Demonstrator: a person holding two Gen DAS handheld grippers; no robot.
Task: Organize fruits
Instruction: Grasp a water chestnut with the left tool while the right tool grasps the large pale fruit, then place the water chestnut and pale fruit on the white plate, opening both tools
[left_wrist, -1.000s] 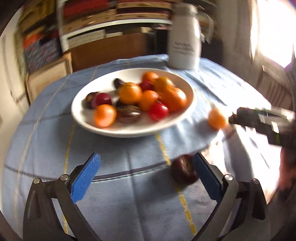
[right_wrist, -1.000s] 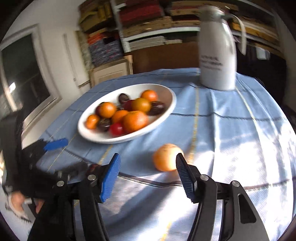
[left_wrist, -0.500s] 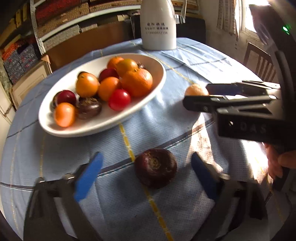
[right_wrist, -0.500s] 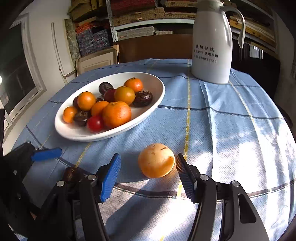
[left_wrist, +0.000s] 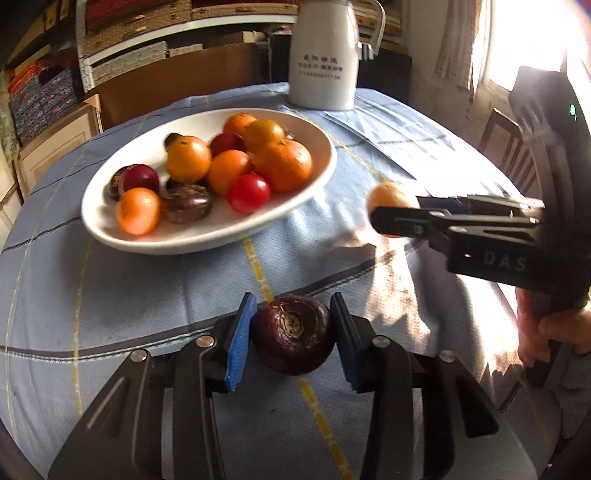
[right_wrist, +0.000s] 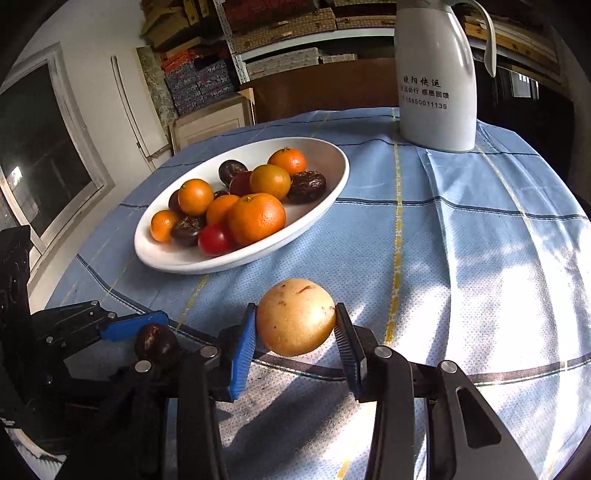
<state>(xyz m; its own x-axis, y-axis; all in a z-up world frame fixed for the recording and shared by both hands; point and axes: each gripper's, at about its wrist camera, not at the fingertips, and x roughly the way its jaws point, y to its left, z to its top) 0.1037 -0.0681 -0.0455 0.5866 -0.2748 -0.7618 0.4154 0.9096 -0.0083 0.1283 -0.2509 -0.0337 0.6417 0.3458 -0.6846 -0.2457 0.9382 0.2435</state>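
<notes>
Left hand-held gripper (left_wrist: 291, 334) clamped on dark fruit (left_wrist: 293, 334), lower centre; right hand-held gripper (right_wrist: 295, 338) clamped on yellow fruit (right_wrist: 295, 317). Both near white bowl (right_wrist: 325, 201), likely their destination.

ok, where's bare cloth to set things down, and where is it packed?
Free: the tablecloth right of the white bowl, below the white jug. Also the cloth strip left of the bowl. Crowded: the bowl's fruit pile, though its jug-side end shows bare white.

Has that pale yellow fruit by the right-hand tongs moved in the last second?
Cannot tell. The camera itself moved. The yellow fruit keeps about the same place beside the white bowl; the right gripper has closed in around it.
</notes>
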